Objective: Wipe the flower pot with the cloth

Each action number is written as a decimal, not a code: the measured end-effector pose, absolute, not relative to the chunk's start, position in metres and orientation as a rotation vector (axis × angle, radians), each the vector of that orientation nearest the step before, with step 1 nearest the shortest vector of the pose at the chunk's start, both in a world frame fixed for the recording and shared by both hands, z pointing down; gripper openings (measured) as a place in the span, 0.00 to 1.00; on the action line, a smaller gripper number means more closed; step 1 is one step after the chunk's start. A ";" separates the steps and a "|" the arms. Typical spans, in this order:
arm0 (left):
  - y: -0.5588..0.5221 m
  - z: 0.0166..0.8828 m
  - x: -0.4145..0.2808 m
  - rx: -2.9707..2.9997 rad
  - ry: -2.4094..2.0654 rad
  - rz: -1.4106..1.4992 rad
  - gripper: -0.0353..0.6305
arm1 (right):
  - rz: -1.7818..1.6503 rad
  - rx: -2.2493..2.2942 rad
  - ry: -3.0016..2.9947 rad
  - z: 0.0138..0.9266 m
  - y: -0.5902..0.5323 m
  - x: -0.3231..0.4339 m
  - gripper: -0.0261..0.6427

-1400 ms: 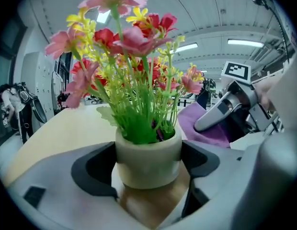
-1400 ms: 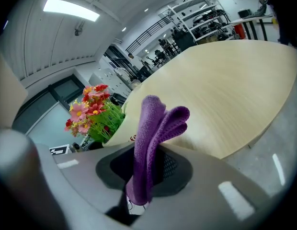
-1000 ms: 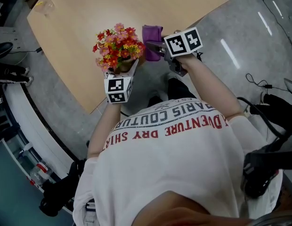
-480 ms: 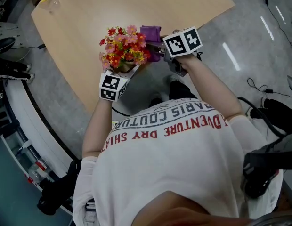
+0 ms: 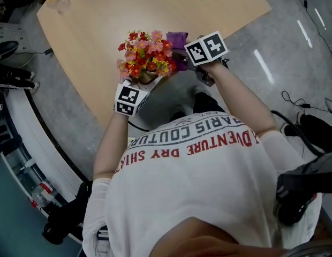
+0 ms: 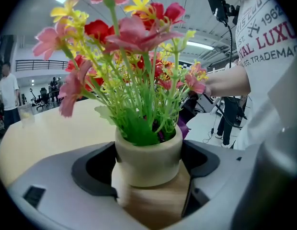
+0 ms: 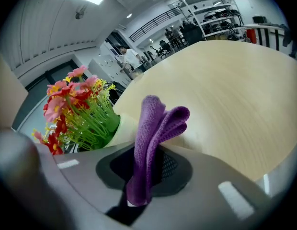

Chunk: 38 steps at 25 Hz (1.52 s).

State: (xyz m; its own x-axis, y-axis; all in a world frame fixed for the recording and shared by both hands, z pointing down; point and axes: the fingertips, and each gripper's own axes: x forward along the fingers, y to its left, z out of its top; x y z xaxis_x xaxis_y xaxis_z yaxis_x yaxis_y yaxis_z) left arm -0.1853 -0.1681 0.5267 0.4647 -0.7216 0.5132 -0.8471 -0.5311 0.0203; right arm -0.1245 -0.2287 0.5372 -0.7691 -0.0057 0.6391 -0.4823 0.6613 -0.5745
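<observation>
A cream and wood-coloured flower pot [image 6: 148, 164] with red, pink and yellow artificial flowers [image 5: 147, 55] is held above the table's near edge. My left gripper [image 6: 148, 181] is shut on the pot's lower part, one jaw on each side; in the head view the left gripper [image 5: 145, 80] sits just under the blooms. My right gripper [image 7: 139, 176] is shut on a folded purple cloth [image 7: 155, 123], which sticks up out of its jaws. The cloth [image 5: 178, 38] stands right next to the flowers, on their right. The pot's rim [image 7: 116, 128] shows just left of the cloth.
The light wooden table [image 5: 102, 20] stretches away beyond both grippers. A clear plastic cup [image 5: 58, 1] stands at its far left corner. Grey floor with cables [image 5: 294, 95] lies to the right. People and shelving are far off in the gripper views.
The left gripper has turned and carried the pot and flowers rightward, closer to the purple cloth. The right gripper has dipped slightly with the cloth still in it.
</observation>
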 end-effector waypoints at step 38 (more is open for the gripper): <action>0.171 0.340 -0.025 2.415 -1.354 0.106 0.06 | 0.438 0.126 -2.745 0.367 0.178 0.039 0.12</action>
